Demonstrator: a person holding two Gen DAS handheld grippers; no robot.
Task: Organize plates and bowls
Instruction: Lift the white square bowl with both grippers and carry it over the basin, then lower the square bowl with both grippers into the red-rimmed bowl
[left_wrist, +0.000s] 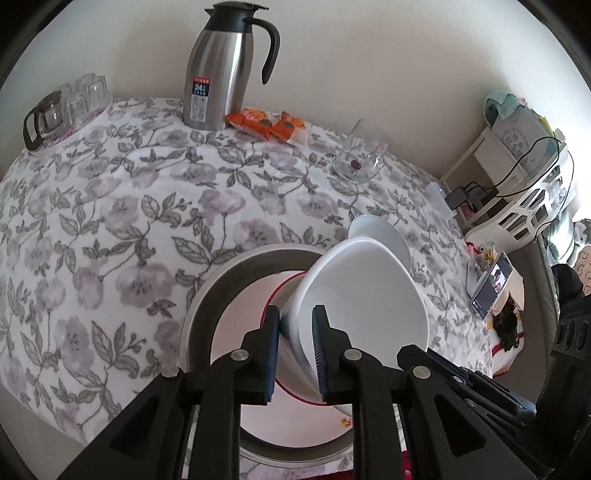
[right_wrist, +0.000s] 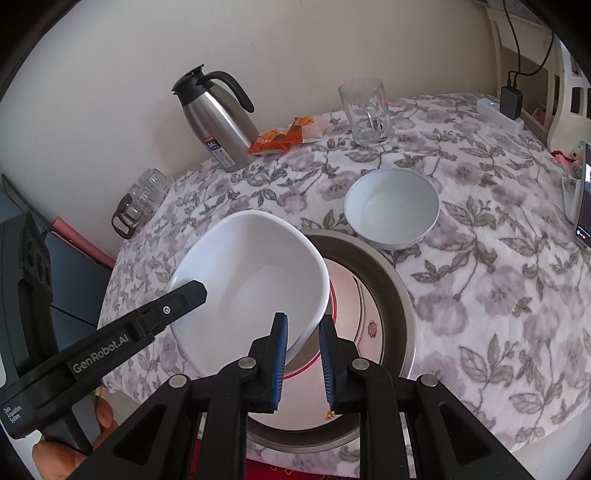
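Through the left wrist view, we are pinching the rim of the white bowl with the left gripper, its fingers pressed onto the wall on either side. The bowl is hanging tilted above the red-rimmed plate, which is lying inside the metal tray. We are judging that a thin rim grip on glazed ware could slip, dropping the bowl onto the plate. The table is wearing a soft floral cloth; a steel carafe is standing by the cream wall.

Through the right wrist view, the right gripper is straddling the same bowl's near rim; whether its fingers are actually gripping, we cannot tell. If both grippers are pulling unevenly, the bowl could twist loose. A second bowl is sitting just beyond the tray, with a glass mug farther back.
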